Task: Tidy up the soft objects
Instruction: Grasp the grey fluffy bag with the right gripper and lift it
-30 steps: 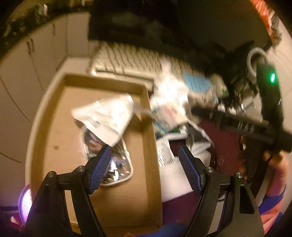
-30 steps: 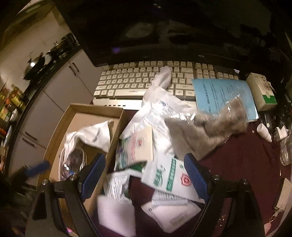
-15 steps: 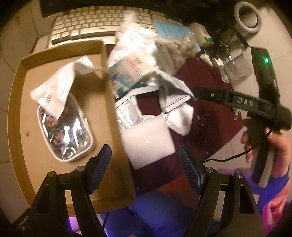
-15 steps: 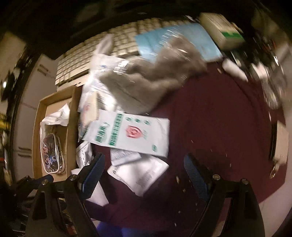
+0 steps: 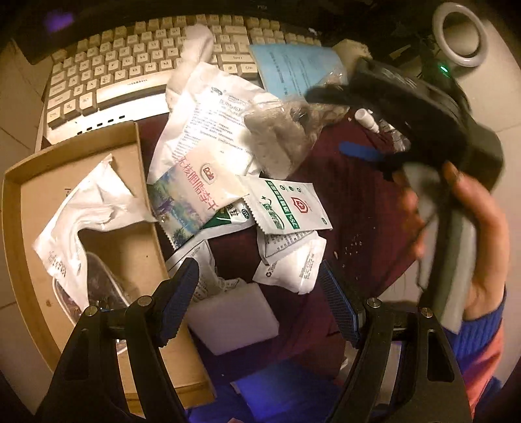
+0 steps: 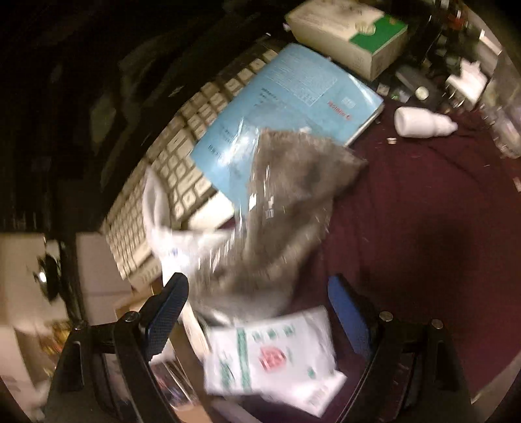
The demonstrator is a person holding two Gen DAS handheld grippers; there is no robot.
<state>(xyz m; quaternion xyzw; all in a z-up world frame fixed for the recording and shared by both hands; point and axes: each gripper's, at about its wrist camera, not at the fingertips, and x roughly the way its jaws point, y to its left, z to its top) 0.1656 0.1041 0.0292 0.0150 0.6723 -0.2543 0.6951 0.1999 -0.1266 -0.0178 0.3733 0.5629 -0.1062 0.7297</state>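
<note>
We look down on a bench [image 5: 358, 195] covered in dark red cloth, crowded with soft packets. At its far edge lies a keyboard [image 5: 130, 71]. On the left sits a shallow cardboard tray [image 5: 136, 247], holding a crumpled white bag [image 5: 84, 208] and a clear pouch under it.

Beside the tray, a heap spills across the cloth: a large white bag [image 5: 208, 114], a clear bag of grey fluff [image 5: 280, 143], a pink-and-white packet [image 5: 195, 185], a green-printed wipe packet [image 5: 289, 205], and a white foam block [image 5: 231, 312] nearest us.

Our left gripper [image 5: 257, 302] hovers wide open above the foam block, holding nothing. Our right gripper [image 6: 257, 312] is also wide open and empty, angled over the fluff bag [image 6: 286, 211] and the wipe packet [image 6: 273, 354].

We judge everything here to be light and yielding. The fluff bag should squash easily, and its plastic looks slippery, so a pinch on a bunched fold seems safest. The foam block looks springy; its edges offer a firm hold.

Only the left view shows the tray's contents, the foam block, and the hand [image 5: 469, 234] holding the right gripper. Only the right view, which is blurred, shows a small white bottle [image 6: 423, 122], a green-and-white box [image 6: 351, 29], and the full blue booklet [image 6: 293, 107] under the fluff bag.
</note>
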